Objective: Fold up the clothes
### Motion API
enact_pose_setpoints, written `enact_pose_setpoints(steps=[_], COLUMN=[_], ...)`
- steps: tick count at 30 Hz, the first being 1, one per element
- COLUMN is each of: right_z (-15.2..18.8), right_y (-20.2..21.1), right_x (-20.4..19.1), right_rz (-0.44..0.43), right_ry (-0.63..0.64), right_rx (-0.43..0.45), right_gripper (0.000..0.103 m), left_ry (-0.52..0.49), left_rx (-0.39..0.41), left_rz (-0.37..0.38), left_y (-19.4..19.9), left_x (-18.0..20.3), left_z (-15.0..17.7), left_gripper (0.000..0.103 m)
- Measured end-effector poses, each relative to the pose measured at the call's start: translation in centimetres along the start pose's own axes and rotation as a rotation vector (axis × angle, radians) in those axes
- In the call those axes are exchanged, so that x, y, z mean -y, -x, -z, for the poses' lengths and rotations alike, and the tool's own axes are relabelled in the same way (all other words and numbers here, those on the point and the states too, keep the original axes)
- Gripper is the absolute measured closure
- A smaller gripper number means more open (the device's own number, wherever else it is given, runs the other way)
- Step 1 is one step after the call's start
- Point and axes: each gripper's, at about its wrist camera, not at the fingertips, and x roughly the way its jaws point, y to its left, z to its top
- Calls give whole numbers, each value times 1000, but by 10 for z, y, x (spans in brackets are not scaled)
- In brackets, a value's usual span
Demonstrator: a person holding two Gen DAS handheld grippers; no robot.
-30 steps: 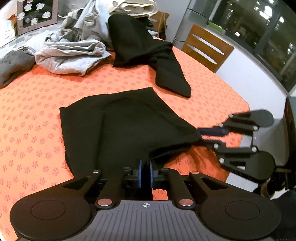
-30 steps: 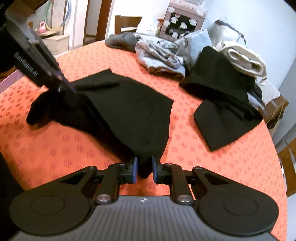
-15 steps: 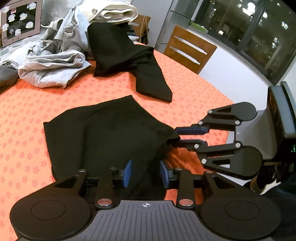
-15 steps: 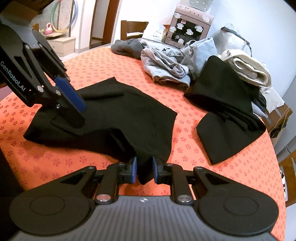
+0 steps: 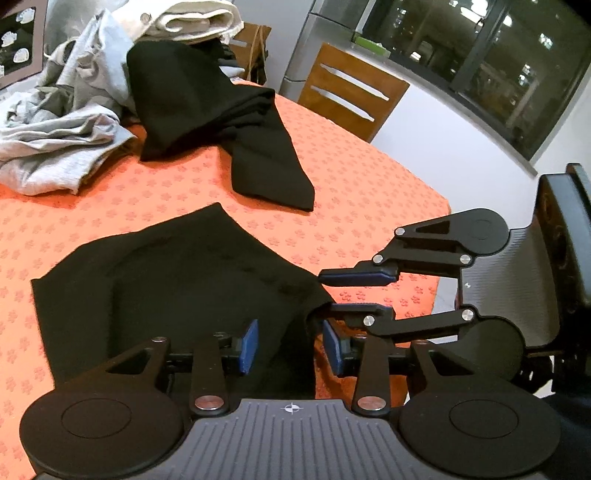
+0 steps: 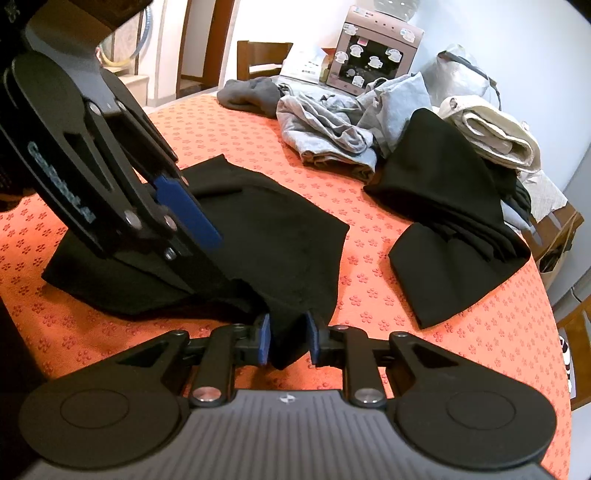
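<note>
A black garment [image 5: 177, 291] lies folded on the orange tablecloth [image 5: 369, 192]; it also shows in the right wrist view [image 6: 280, 240]. My left gripper [image 5: 290, 347] is open, its blue pads apart on either side of the garment's near edge. My right gripper [image 6: 288, 341] is open too, with the garment's corner loose between its pads. The right gripper also shows in the left wrist view [image 5: 351, 291], open, at the garment's right corner. The left gripper shows in the right wrist view [image 6: 184, 218], over the garment's left part.
A second black garment [image 5: 229, 122] lies beyond, with grey clothes [image 5: 62, 147] and a rolled cream cloth [image 5: 192, 22] behind it. A wooden chair [image 5: 347, 96] stands past the table's far edge. A box [image 6: 373, 55] stands at the back.
Both grippers opened and let go of the black garment: the left first, the right after. The garment has settled flat on the table.
</note>
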Motion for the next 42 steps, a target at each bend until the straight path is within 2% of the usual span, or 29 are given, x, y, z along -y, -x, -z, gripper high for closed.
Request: enact_pose_setpoints(steps=[2, 4, 5, 6, 7, 11, 15, 17, 21, 23, 25, 28, 31, 35, 38, 42], right_z=[0, 1, 1, 1, 1, 1, -3, -8, -16, -20, -25, -36, -44, -49, -50, -48], right_y=[0, 0, 1, 1, 1, 7, 21, 26, 20, 7, -8, -28, -45, -44, -36, -37], right_x=[1, 2, 2, 3, 3, 7, 13, 16, 15, 12, 8, -1, -4, 10, 24, 30], right_rz=[0, 1, 0, -1, -2, 1, -44, -102, -247, -294, -305, -266, -175, -32, 42, 27], right_ry=[-4, -8, -10, -11, -12, -36, -80, -113, -158, -164, -162, -143, -143, -190, -213, -202], right_rx=[0, 2, 3, 4, 4, 4, 35, 56, 61, 57, 50, 33, 8, 13, 31, 41], right_gripper=[78, 78, 78, 77, 76, 75, 77, 85, 85, 84, 84, 83, 83, 83, 83, 81], left_ry=[14, 48, 61, 62, 59, 96, 165, 190, 210, 210, 213, 226, 246, 257, 227, 134], left_rx=[-9, -22, -28, -30, -22, 29, 53, 67, 101, 121, 153, 215, 278, 337, 342, 276], left_rz=[-2, 12, 16, 4, -3, -22, -16, -7, -4, -21, -45, -85, -126, -146, -140, -175], left_y=[-5, -10, -13, -15, -14, -6, 4, 9, 24, 32, 42, 61, 82, 113, 125, 115], left_x=[-2, -6, -8, -8, -7, -10, -19, -21, -20, -18, -17, -18, -22, -23, -20, -12], left_z=[-2, -3, -3, -4, -5, -11, -19, -22, -29, -34, -39, -48, -56, -67, -70, -57], left_gripper=[64, 83, 86, 97, 100, 100, 100, 100, 100, 100, 100, 100, 101, 101, 100, 99])
